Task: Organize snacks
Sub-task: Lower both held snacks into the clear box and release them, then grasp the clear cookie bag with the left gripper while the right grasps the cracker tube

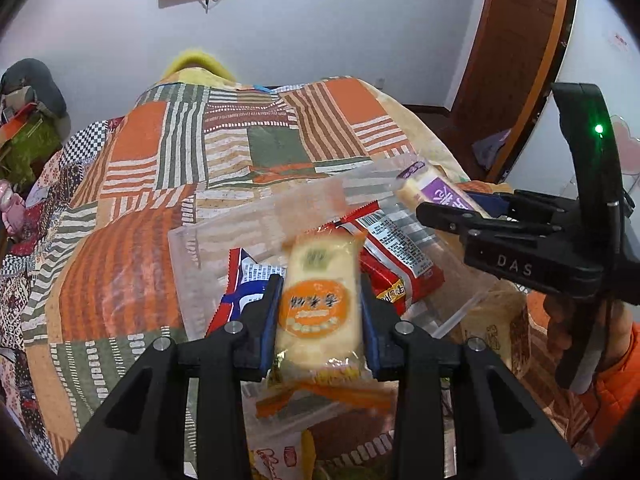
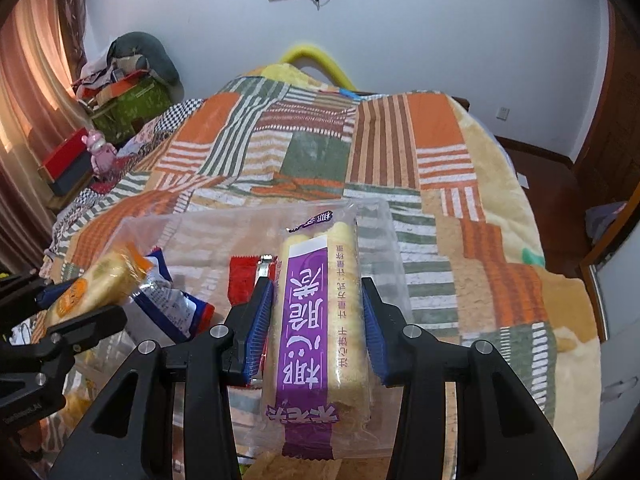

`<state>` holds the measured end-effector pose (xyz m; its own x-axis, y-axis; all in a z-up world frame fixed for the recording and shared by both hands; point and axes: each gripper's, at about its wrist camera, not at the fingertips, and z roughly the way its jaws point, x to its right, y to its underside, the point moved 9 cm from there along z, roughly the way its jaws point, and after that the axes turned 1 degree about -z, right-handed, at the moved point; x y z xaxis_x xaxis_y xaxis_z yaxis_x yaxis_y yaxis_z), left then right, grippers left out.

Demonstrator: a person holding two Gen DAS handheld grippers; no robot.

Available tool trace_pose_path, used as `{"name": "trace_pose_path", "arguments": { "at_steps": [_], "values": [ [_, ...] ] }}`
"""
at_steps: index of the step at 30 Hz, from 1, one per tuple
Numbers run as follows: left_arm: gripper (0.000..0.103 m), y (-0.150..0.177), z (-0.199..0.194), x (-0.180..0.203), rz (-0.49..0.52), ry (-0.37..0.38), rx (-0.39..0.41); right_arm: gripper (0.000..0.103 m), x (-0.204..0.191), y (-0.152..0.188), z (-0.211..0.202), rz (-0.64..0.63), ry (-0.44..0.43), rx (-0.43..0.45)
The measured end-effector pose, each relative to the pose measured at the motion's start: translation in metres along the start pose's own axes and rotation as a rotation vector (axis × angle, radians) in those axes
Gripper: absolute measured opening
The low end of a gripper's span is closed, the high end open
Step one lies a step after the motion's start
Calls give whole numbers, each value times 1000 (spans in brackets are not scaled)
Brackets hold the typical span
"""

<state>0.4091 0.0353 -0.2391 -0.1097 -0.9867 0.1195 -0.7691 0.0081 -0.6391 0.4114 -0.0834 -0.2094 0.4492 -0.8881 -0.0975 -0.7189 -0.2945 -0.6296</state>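
Note:
In the left wrist view my left gripper (image 1: 320, 284) is shut on a pale rice-cracker packet with an orange label (image 1: 320, 300), held over a clear plastic tray (image 1: 188, 248) on the bed. A red packet (image 1: 400, 260) and a blue-and-white packet (image 1: 248, 280) lie in the tray. To the right, my right gripper (image 1: 444, 200) grips a long pale packet with a purple label (image 1: 436, 190). In the right wrist view the right gripper (image 2: 316, 284) is shut on that purple-label packet (image 2: 312, 320) above the tray (image 2: 384, 232). The left gripper (image 2: 76, 300) holds its orange-label packet (image 2: 104, 280) at left.
A patchwork bedspread (image 2: 440, 152) covers the bed under the tray. A hand in an orange sleeve (image 1: 616, 364) holds the right gripper. Boxes and clothes (image 2: 128, 92) and a pink toy (image 2: 100, 156) sit at the bed's left side. A wooden door (image 1: 516, 36) stands at right.

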Motion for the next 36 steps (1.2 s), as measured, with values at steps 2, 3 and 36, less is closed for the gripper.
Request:
{"name": "trace_pose_path", "arguments": {
  "at_steps": [2,3,36],
  "values": [
    [40,1,0,-1,-6,-1,-5,40,1,0,-5,0,3,7],
    [46,2,-1,-3,-9,-7,-4,40,0,0,-6,-1,0,8],
    [77,123,-102,-16,-73,-69,-57,57,-73,98,-102,-55,-139,-6]
  ]
}}
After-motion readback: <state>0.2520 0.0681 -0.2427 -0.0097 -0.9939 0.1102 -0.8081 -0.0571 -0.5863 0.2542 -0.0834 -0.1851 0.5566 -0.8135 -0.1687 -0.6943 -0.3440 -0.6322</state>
